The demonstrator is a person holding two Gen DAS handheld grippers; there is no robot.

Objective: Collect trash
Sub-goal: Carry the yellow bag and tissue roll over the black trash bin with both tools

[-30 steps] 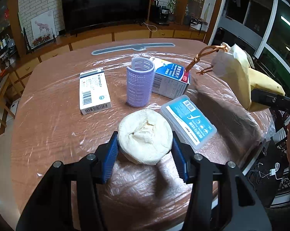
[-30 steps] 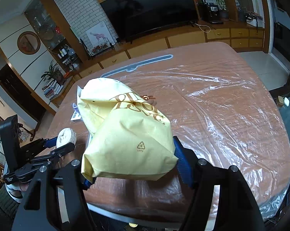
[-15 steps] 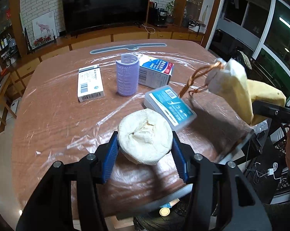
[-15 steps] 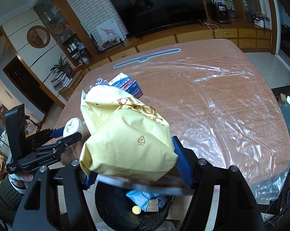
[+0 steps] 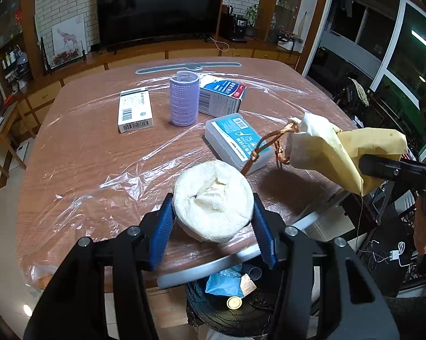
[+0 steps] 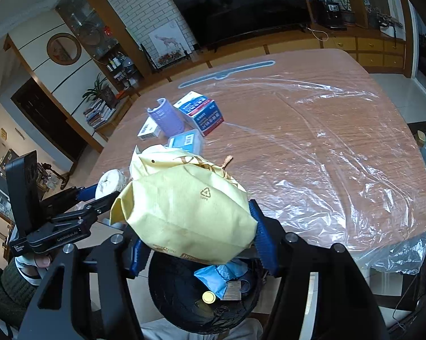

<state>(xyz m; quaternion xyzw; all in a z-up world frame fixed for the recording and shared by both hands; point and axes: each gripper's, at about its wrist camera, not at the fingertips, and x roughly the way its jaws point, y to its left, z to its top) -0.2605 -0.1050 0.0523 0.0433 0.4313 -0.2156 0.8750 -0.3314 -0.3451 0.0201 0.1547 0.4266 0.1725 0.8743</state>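
Observation:
My left gripper [image 5: 213, 226] is shut on a white tissue roll [image 5: 213, 201] and holds it over the table's near edge. The roll also shows in the right wrist view [image 6: 109, 182]. My right gripper [image 6: 197, 238] is shut on a crumpled yellow paper bag [image 6: 184, 206] with a brown cord handle [image 5: 272, 144]; the bag also shows in the left wrist view [image 5: 334, 153]. A black-lined trash bin [image 6: 179, 297] stands on the floor right below both grippers and holds blue wrapper scraps [image 6: 221, 276]. The bin also shows in the left wrist view [image 5: 232, 308].
On the plastic-covered wooden table [image 5: 80, 164] stand a purple hair roller [image 5: 183, 99], a white box [image 5: 135, 110], a blue-and-white box [image 5: 221, 95] and a clear floss case [image 5: 237, 138]. A grey strip [image 5: 189, 66] lies at the far edge.
Both grippers have drawn back from over the table to its near edge with their loads. The trash bin has come into view below them.

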